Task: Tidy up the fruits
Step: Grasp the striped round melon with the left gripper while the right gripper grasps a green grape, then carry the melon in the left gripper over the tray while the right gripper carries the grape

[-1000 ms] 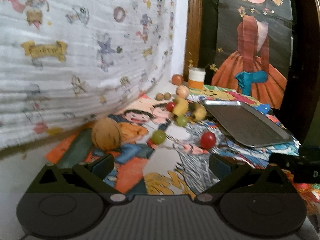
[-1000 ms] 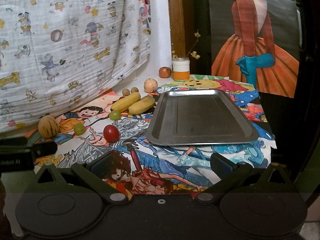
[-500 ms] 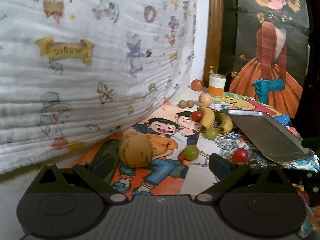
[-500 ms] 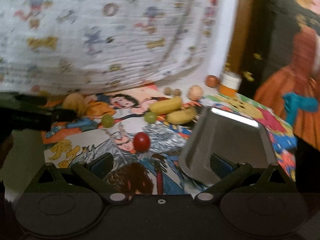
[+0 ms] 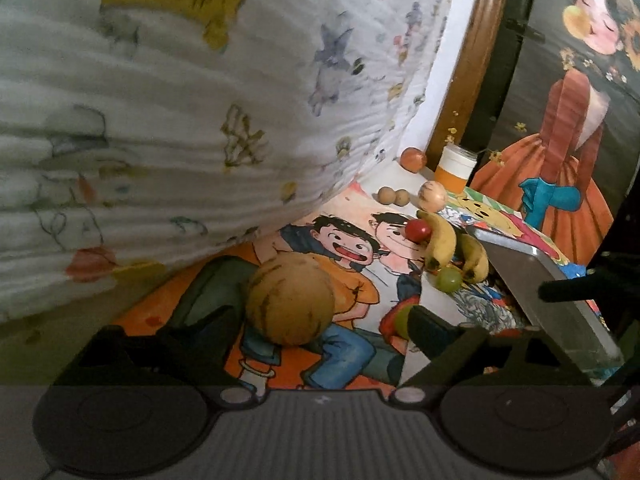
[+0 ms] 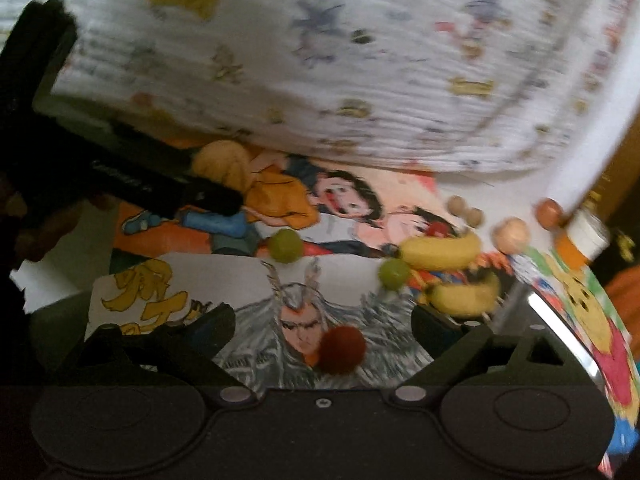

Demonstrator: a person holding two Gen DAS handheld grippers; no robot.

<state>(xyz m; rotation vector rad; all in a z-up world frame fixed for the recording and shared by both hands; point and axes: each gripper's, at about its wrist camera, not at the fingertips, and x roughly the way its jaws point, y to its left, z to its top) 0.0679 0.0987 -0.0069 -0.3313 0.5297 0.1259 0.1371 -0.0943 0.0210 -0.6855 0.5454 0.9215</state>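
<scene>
Your left tool (image 5: 320, 328): jaws closing, a round tan melon (image 5: 290, 304) between them, pads not seen pressing on it. The melon sat on the cartoon-printed cover (image 5: 352, 364) of the tabletop, near a white printed cloth (image 5: 200, 120) hanging on the left.

Beyond it, further right: a green grape (image 5: 448, 279), two bananas (image 5: 442, 240), a red cherry tomato (image 5: 417, 230), two small brown balls (image 5: 394, 196), a pale round fruit (image 5: 432, 196), a reddish fruit (image 5: 413, 159), an orange-and-white jar (image 5: 456, 168). A metal tray (image 5: 560, 304) lay at the right.

Your right tool (image 6: 322, 332): jaws closing, a red tomato (image 6: 340, 350) between them, not touched by the pads. It lay on the cover, with another green grape (image 6: 285, 246) further back. That view was blurred.
</scene>
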